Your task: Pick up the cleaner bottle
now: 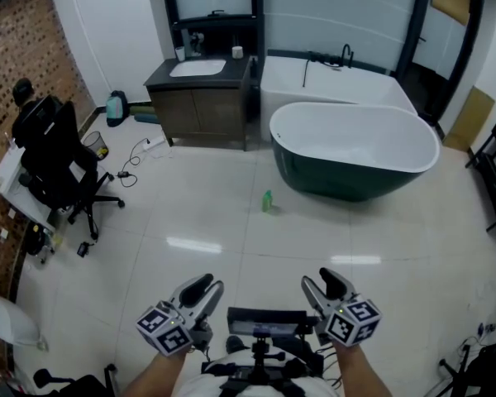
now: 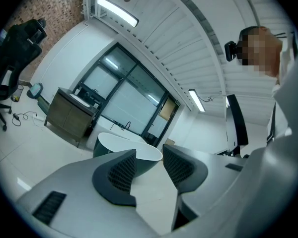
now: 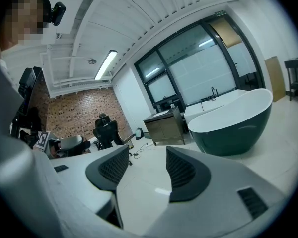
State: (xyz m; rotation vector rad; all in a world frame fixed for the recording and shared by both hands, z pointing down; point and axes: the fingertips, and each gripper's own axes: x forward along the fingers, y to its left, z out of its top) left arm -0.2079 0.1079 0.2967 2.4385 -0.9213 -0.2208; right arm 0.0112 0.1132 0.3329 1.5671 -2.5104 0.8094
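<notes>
A: Far left of the head view?

B: Black office chair (image 1: pixel 62 160) by the brick wall, with cables on the floor tiles (image 1: pixel 190 213) beside it. Further back is a dark vanity cabinet (image 1: pixel 200 110) with a white basin on top.

A: Left gripper?

B: The left gripper (image 1: pixel 205 289) is low in the frame and points level over the tiles. In the left gripper view its ribbed pads (image 2: pixel 123 170) stand apart. Only floor and the tub show between them, so it grasps nothing.

A: Cleaner bottle?

B: The cleaner bottle (image 1: pixel 267 201) is small, green and upright on the floor. It is near the front-left of the tub and well apart from both grippers, ahead of the gap between them.

A: Right gripper?

B: The right gripper (image 1: pixel 322 284) is level with the left one and tilts slightly down. Its jaws are released too, with bare floor between them in its own view.

A: Far right?

B: Freestanding bathtub (image 1: pixel 339 184), dark green outside and white inside. A white built-in tub (image 1: pixel 331 89) is just behind it.
</notes>
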